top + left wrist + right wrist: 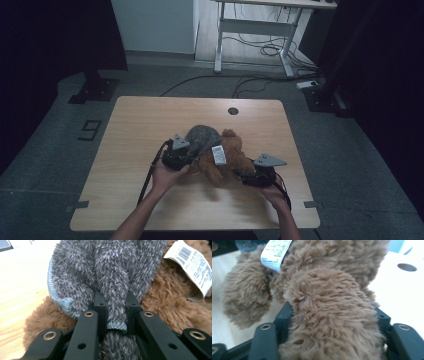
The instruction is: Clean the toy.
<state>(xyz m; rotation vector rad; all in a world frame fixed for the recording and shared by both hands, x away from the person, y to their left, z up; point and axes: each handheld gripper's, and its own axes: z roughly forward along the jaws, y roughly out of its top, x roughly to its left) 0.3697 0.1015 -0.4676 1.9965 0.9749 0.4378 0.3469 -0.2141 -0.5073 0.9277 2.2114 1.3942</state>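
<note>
The left gripper, jaws clamped narrow, pinches a fold of the grey fleece garment draped over the brown teddy bear at mid-table. The right gripper, jaws half wide, brackets the bear's limb from the opposite side.

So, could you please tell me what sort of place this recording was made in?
Probably a lab or office: a light wooden table on grey floor, a white-framed desk behind with loose black cables beneath.
</note>
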